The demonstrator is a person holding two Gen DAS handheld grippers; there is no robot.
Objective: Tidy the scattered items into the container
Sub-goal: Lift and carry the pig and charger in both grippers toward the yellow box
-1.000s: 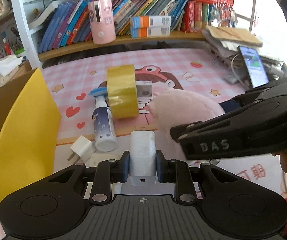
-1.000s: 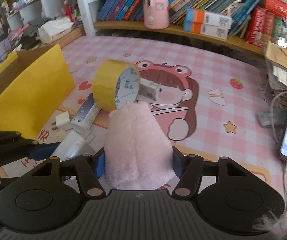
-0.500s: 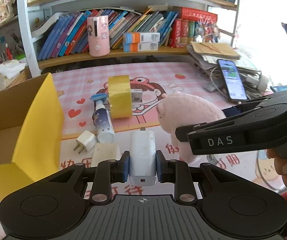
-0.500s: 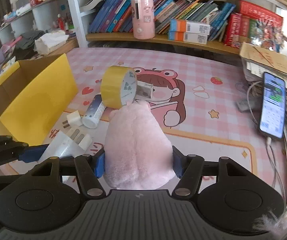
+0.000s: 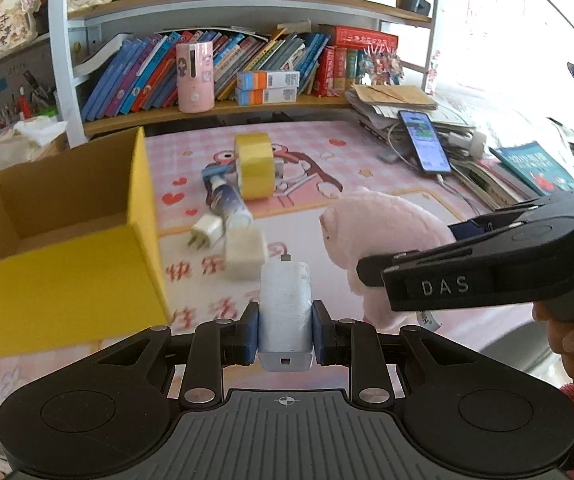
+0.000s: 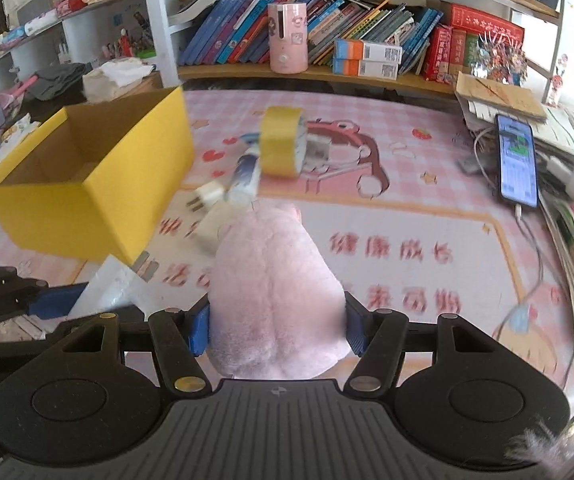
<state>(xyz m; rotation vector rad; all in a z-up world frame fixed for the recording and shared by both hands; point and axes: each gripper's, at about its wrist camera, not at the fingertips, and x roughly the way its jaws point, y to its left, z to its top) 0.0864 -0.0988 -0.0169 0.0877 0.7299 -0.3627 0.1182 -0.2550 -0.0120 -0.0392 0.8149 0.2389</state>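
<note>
Nearest, the left gripper (image 5: 285, 330) clamps one white power bank (image 5: 286, 312) between its blue pads. Beside it, the right gripper (image 6: 277, 326) squeezes one pink plush toy (image 6: 275, 292); both things hang above the pink cartoon desk mat (image 6: 427, 208). Past them on the mat lie one white block (image 5: 244, 254), one white plug adapter (image 5: 206, 234), one spray bottle (image 5: 225, 204) on its side, and one roll of yellow tape (image 5: 254, 166) on edge. To the left stands one open yellow cardboard box (image 5: 67, 276); the part of its brown inside that shows holds nothing. Farthest, one phone (image 5: 425, 142) rests by the bookshelf (image 5: 227, 108).
</note>
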